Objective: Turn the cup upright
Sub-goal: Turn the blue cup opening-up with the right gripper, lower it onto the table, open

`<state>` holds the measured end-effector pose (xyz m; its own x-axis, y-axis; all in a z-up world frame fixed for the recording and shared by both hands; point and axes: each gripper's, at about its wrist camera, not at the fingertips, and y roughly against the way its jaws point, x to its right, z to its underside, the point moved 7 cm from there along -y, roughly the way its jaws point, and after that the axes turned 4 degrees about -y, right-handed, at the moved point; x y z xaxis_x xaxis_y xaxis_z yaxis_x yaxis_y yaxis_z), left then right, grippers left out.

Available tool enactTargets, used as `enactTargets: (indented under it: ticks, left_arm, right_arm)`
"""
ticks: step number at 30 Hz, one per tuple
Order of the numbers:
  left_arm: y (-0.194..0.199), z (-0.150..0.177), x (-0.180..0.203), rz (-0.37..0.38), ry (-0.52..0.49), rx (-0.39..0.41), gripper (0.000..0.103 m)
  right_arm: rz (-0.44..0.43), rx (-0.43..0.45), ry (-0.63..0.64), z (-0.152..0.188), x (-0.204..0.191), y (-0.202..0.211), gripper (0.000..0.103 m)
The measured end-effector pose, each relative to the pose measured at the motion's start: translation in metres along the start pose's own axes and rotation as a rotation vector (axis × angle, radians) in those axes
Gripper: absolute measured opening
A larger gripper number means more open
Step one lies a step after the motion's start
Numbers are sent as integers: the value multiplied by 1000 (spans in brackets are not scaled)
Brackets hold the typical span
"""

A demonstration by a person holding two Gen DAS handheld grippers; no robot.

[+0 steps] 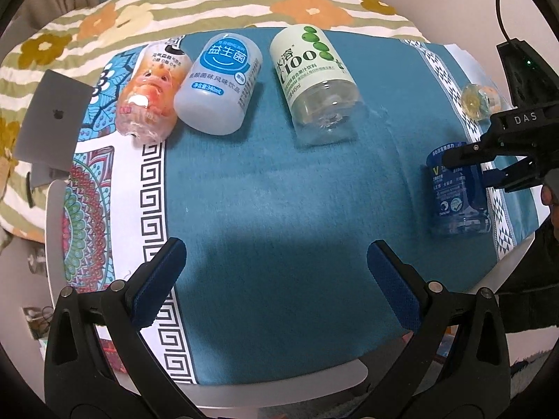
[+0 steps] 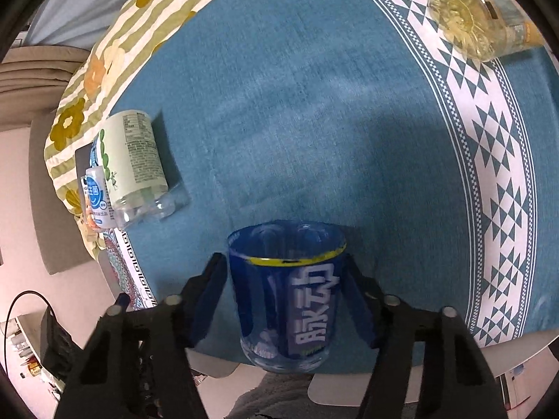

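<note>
A blue see-through cup cut from a bottle (image 1: 459, 192) stands at the right side of the blue cloth (image 1: 279, 192). My right gripper (image 1: 489, 167) is shut on its upper part. In the right wrist view the blue cup (image 2: 290, 300) sits between both fingers, its yellow-edged open rim pointing away from the camera and its closed base toward it. My right gripper (image 2: 286, 289) presses both sides. My left gripper (image 1: 276, 279) is open and empty over the cloth's near part.
Three cut-bottle cups lie on their sides at the back: pink (image 1: 150, 97), pale blue (image 1: 220, 87), green-labelled (image 1: 318, 80). A yellowish cup (image 1: 477, 101) lies at the far right. A grey laptop (image 1: 49, 118) rests left on the flowered quilt (image 1: 174, 0).
</note>
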<state>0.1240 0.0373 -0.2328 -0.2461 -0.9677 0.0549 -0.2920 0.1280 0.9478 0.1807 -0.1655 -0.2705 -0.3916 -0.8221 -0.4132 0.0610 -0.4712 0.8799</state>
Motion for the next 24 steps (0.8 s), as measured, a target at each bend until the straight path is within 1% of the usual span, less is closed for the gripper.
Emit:
enactTargets:
  ticks: [5,9,12,16,22,24]
  left_arm:
    - [4,-2,-2,-1,2,10,103]
    - [10,-4,-1,-1,-6,24,103]
    - [15,-5,0,0,-10,36,103]
    - [17,-5,1,-9,-11,49,103]
    - [15,6,-4,-44,0,41,103]
    - [13,11,-6,-56,-1,33,103]
  right_arm:
    - [9,14,21,3,-3,3,55]
    - [18,64,76,7,-10,17,55]
    - [35,149,158,11,-21,33,55]
    - [33,321,309,18,-35,48,55]
    - [89,583,521,32,-35,38,55]
    - [100,643,586,38,-36,36,55]
